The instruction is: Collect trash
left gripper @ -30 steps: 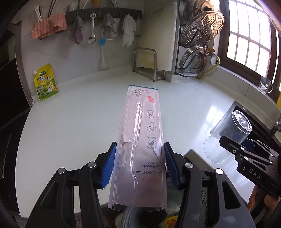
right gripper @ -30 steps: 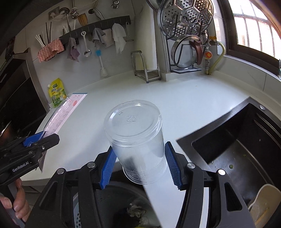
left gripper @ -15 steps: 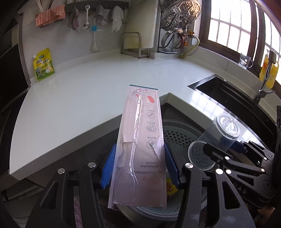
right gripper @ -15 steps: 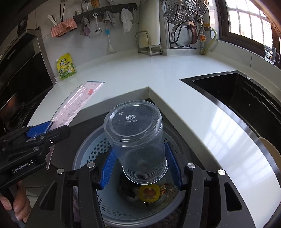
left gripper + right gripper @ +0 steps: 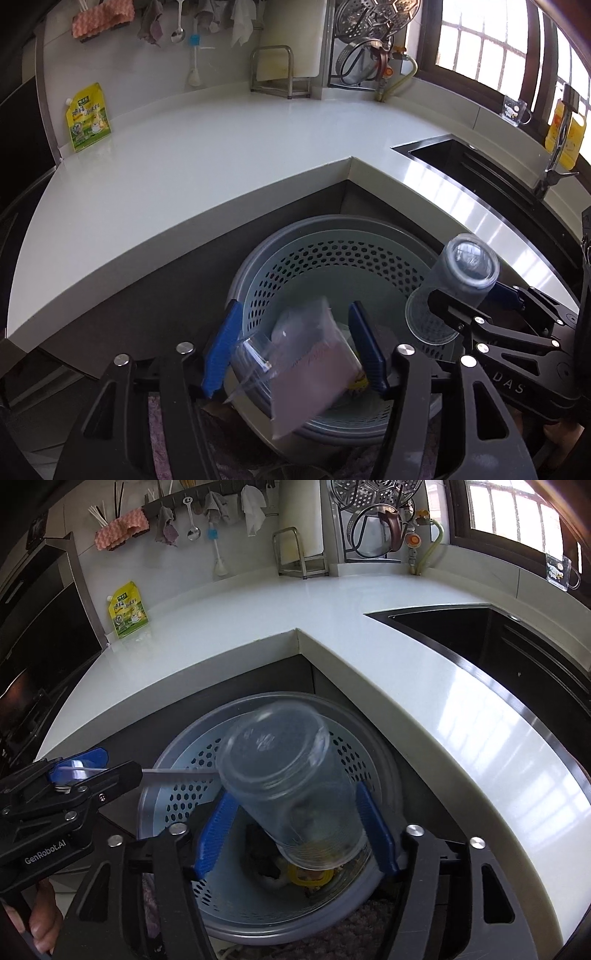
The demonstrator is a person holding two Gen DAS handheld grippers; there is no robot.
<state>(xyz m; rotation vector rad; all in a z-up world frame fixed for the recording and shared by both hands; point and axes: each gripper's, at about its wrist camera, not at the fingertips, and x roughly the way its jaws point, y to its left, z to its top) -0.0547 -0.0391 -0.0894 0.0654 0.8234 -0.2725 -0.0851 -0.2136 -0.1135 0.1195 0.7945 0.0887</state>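
Left wrist view: with jaws just opened, the left gripper (image 5: 295, 345) and right gripper (image 5: 295, 827) are seen releasing packet (image 5: 306, 365) and cup (image 5: 288, 771) over the bin (image 5: 332, 236), the table (image 5: 221, 147) being nearly cleared.

Yellow pouch (image 5: 88, 117) on white counter (image 5: 207, 155) by sink (image 5: 491, 635)

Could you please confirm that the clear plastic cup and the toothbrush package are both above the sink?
Not quite: the clear plastic cup and the toothbrush package are above the perforated bin, not the sink, as both wrist views show.
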